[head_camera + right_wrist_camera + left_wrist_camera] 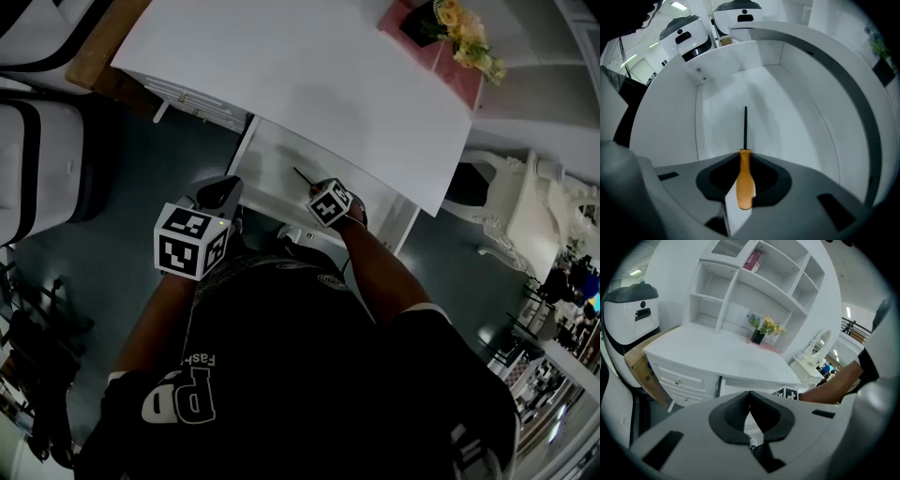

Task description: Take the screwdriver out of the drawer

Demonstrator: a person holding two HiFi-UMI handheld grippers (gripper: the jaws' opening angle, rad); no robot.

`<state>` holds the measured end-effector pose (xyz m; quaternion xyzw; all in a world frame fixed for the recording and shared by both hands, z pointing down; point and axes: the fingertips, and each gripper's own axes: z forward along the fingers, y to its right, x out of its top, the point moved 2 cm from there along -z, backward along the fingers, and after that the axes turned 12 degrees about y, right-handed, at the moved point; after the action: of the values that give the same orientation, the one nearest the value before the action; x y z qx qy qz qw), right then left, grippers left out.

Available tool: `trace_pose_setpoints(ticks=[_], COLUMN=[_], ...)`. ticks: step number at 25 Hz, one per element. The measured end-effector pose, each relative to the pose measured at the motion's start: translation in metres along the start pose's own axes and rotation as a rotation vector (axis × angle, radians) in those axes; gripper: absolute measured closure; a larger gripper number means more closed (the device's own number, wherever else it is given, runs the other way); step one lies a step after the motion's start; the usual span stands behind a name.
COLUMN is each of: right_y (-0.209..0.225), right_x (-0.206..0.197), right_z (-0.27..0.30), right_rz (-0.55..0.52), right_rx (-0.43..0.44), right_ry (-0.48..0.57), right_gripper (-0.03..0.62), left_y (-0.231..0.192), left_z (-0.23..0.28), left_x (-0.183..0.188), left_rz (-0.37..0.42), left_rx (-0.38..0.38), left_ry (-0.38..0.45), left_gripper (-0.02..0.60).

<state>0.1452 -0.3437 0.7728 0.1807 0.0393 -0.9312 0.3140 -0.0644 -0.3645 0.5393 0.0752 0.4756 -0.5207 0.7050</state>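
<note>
The screwdriver (745,180) has an orange handle and a thin dark shaft that points away over the floor of the open white drawer (722,89). My right gripper (745,153) points down into the drawer, shut on the handle near its neck. In the head view the dark shaft (302,176) sticks out ahead of the right gripper (319,192) inside the drawer (272,155). My left gripper (217,192) is held at the drawer's near left corner, outside it. Seen from the left gripper view, the left gripper (750,393) is shut with its tips touching on nothing.
The white desk top (300,84) overhangs the drawer's back, with a flower pot (457,26) on a pink mat at its far right. A white shelf unit (754,282) stands on the desk. Small drawers (679,380) sit left, a white ornate chair (525,202) right.
</note>
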Motion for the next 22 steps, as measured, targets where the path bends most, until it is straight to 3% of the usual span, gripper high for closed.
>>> trace_pose_setpoints(ticks=[10, 22], right_y=[0.004, -0.001], right_x=[0.003, 0.028], right_z=[-0.034, -0.148], right_rz=[0.048, 0.214], right_rx=[-0.032, -0.08], right_ry=[0.111, 0.489], right_gripper=[0.52, 0.52], left_y=[0.03, 0.095], left_z=[0.002, -0.002], left_x=[0.004, 0.017], left_rz=[0.036, 0.107], left_rx=[-0.033, -0.078], left_ry=[0.018, 0.092], left_gripper=[0.568, 0.568])
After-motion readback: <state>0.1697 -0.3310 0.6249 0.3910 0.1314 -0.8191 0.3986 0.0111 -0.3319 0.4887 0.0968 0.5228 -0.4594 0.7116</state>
